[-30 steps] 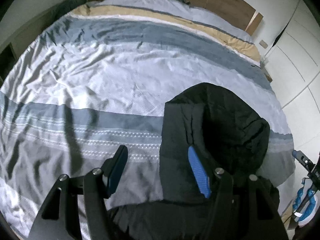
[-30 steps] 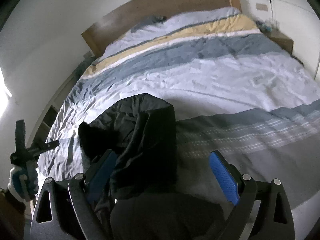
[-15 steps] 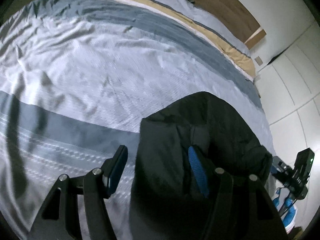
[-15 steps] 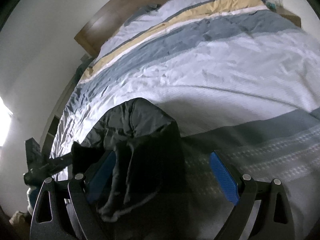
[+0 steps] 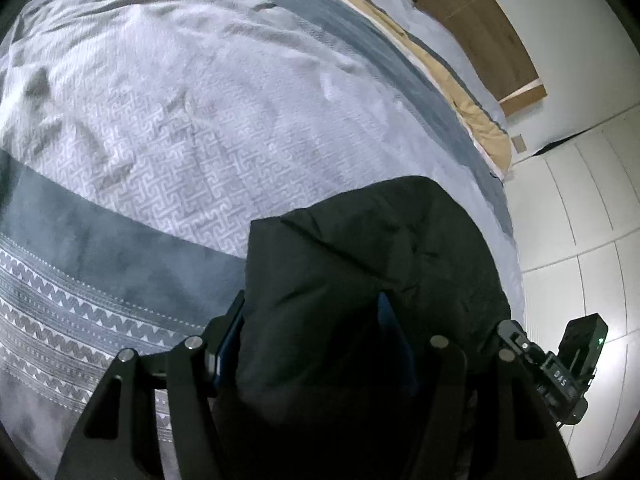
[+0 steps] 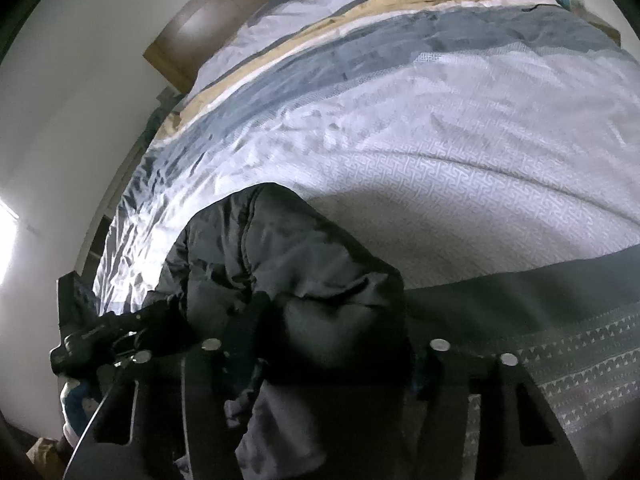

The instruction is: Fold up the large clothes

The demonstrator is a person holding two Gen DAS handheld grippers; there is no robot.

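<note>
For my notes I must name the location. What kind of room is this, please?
Most likely a bedroom: a large bed with a striped duvet, a wooden headboard against the wall, and white wardrobe doors beside it.

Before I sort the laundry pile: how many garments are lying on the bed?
1: a black padded jacket on the near part of the striped bedspread, between the fingers of both grippers. Anything under it or nearer than the grippers would be hidden.
</note>
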